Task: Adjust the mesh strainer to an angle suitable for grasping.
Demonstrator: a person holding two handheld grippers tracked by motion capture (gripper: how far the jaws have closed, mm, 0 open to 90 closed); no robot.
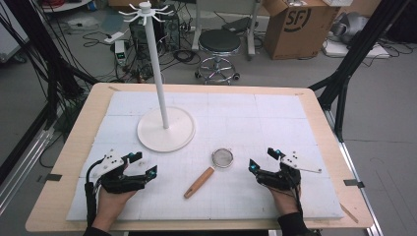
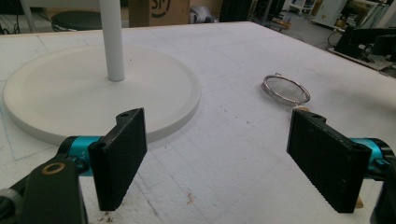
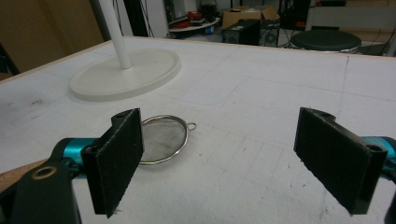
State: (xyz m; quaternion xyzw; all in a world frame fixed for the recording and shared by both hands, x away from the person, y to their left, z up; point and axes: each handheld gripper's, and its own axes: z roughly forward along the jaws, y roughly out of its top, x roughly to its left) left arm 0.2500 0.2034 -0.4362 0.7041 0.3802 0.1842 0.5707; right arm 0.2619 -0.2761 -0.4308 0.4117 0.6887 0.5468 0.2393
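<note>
**Both claws wide, sieve between them**

My right claw (image 1: pixel 261 160) rests near the right part of the table's (image 1: pixel 64 196) front edge, jaws spread wide with nothing between them. My left claw (image 1: pixel 142 163) sits near the front-left corner, released just the same.

The sieve (image 1: pixel 211 171) lies flat on the white mat (image 1: pixel 275 123) between my two claws, closer to the right one and clear of both. Its mesh bowl (image 1: pixel 223 158) points toward the far edge; its wooden handle (image 1: pixel 199 182) slants back toward the front edge. In the right gripper view the bowl (image 3: pixel 163 137) lies just past my left-hand jaw, partly hidden by it (a small wire loop (image 3: pixel 191 126) sticks out of the rim). In the left gripper view the bowl (image 2: pixel 285 89) lies beyond my right-hand jaw, well apart from it.

The white stand (image 1: pixel 165 130) rises from its round base toward the far-left part of the mat, apart from the sieve.
</note>
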